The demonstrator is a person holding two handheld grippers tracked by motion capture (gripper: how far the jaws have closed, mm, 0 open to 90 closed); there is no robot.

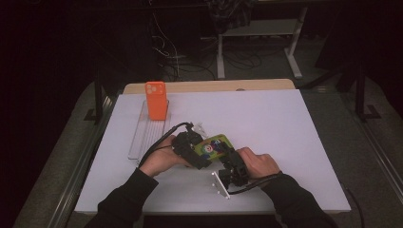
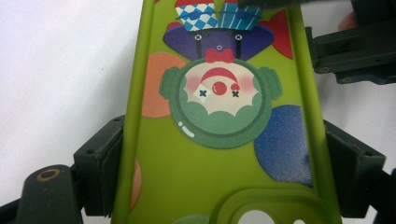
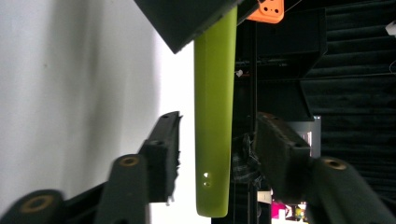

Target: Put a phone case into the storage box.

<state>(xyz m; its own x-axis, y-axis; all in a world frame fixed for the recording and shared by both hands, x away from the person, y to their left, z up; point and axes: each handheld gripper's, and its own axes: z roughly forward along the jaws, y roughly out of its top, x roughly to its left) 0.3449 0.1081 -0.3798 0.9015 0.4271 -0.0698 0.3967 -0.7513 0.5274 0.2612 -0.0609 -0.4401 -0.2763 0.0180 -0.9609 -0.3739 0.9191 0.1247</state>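
Note:
A lime-green phone case (image 1: 215, 144) printed with a clown face is held just above the middle of the white table (image 1: 285, 142). My left gripper (image 1: 196, 153) is shut on its long edges; in the left gripper view both jaws press the sides of the case (image 2: 219, 154). My right gripper (image 1: 229, 161) meets it from the right. In the right gripper view the case (image 3: 214, 116) stands edge-on between the open jaws of the right gripper (image 3: 217, 140), with a gap on each side. The right gripper (image 2: 355, 56) is also at the left gripper view's upper right.
An orange phone case (image 1: 156, 99) stands upright at the far end of a clear slotted rack (image 1: 145, 135) on the table's left. Beyond the table's far edge are cables and table legs on a dark floor. Bare table surface lies to the right.

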